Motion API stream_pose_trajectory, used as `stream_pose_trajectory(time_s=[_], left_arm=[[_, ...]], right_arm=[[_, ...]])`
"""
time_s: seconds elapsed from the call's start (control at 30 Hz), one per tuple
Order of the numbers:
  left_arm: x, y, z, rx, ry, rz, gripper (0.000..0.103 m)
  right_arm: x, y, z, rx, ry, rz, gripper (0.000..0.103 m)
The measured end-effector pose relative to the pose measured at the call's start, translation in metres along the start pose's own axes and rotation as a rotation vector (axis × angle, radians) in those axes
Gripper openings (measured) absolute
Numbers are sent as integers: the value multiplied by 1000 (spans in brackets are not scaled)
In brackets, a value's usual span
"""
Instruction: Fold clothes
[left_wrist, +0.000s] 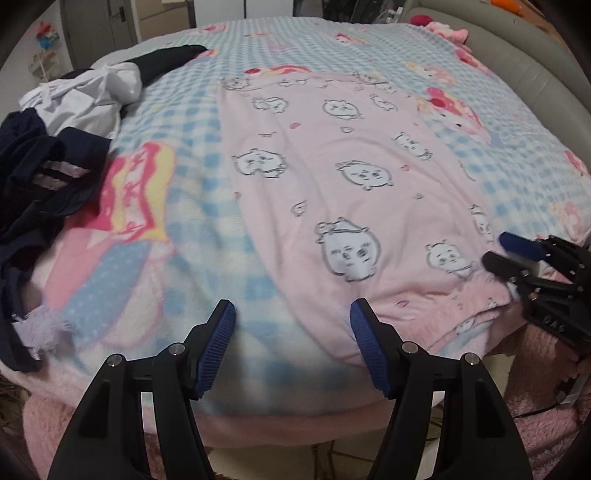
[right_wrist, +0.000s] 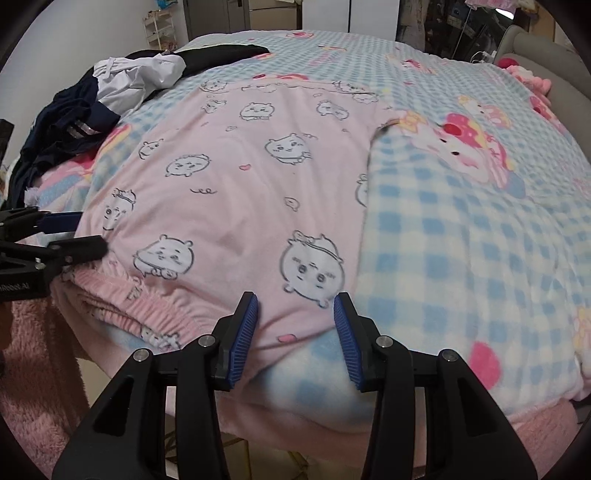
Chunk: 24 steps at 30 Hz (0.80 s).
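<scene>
Blue-padded fingers of the left gripper (left_wrist: 293, 317) stand spread apart at 6 o'clock, gripping nothing, just above the bed's near edge. Pink pajama pants (left_wrist: 332, 177) lie flat across the checked blanket (left_wrist: 192, 184), waistband at the near edge. At 3 o'clock the right gripper (right_wrist: 295, 314), also spread and empty, hovers over that waistband. Dark and white clothes (left_wrist: 55, 122) are heaped at 10 o'clock; blanket toward 1 o'clock lies bare.

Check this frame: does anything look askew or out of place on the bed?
Only the dark and white clothes heaped unfolded at the far left edge. The pink pyjama piece lies flat; both the left gripper and right gripper are open, holding nothing.
</scene>
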<state>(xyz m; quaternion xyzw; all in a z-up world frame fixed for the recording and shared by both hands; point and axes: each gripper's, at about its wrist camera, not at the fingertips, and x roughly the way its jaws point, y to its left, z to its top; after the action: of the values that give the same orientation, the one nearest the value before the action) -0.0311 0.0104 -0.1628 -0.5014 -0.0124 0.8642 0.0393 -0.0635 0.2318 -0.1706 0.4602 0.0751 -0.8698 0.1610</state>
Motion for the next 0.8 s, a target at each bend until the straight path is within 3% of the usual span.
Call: stream_pose_trajectory(time_s=[0.17,0.4,0.53,0.7,0.8], left_arm=[[-14,1,5,-48,-75,-129,66],[7,-13,2,11,3,-34,68],[2,2,-2,-31,8,-12,68],[-11,13,-4,-109,-52,-133,66],[-14,-2,-1,-77,-83,-189,66]], right_arm=[[-10,-7,-2,38,-31,26,43],[-10,-8,-7,22,-11,-10,43],[-8,-8,-11,10,9,-39,43],[-14,-3,-10,-11,-9,-64,43],[-25,2,0,-1,-69,7,43]])
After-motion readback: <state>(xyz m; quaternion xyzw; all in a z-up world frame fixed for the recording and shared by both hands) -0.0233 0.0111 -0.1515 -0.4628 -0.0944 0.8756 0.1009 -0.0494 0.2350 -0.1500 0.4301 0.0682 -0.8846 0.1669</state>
